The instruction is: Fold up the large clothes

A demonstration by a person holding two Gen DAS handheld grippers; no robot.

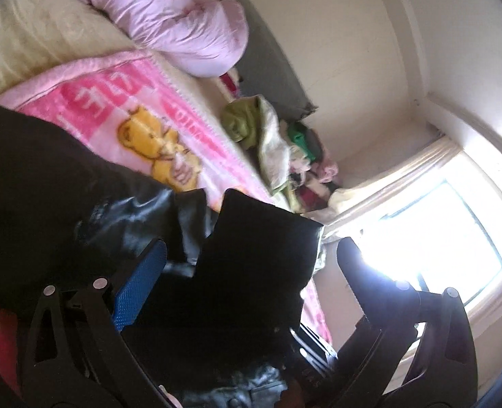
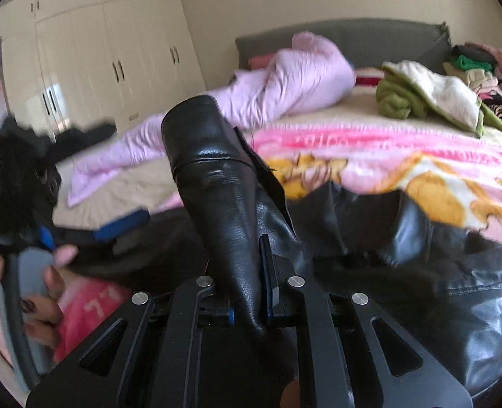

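A black leather jacket (image 2: 454, 272) lies on the pink bear blanket (image 2: 420, 176) on the bed. My right gripper (image 2: 247, 272) is shut on the jacket's sleeve (image 2: 213, 170), which sticks up from between its fingers. My left gripper (image 1: 251, 255) is open, its blue-padded finger (image 1: 142, 282) and dark finger (image 1: 356, 272) wide apart with a fold of the black jacket (image 1: 261, 255) between them. The left gripper also shows at the left of the right wrist view (image 2: 81, 231), held in a hand.
A lilac duvet (image 2: 284, 81) lies across the bed's head by the grey headboard (image 2: 386, 37). A green and cream blanket (image 2: 420, 95) and a pile of clothes (image 2: 482, 68) sit at the far right. Cream wardrobes (image 2: 98, 51) stand left. A bright window (image 1: 437, 238) is beside the bed.
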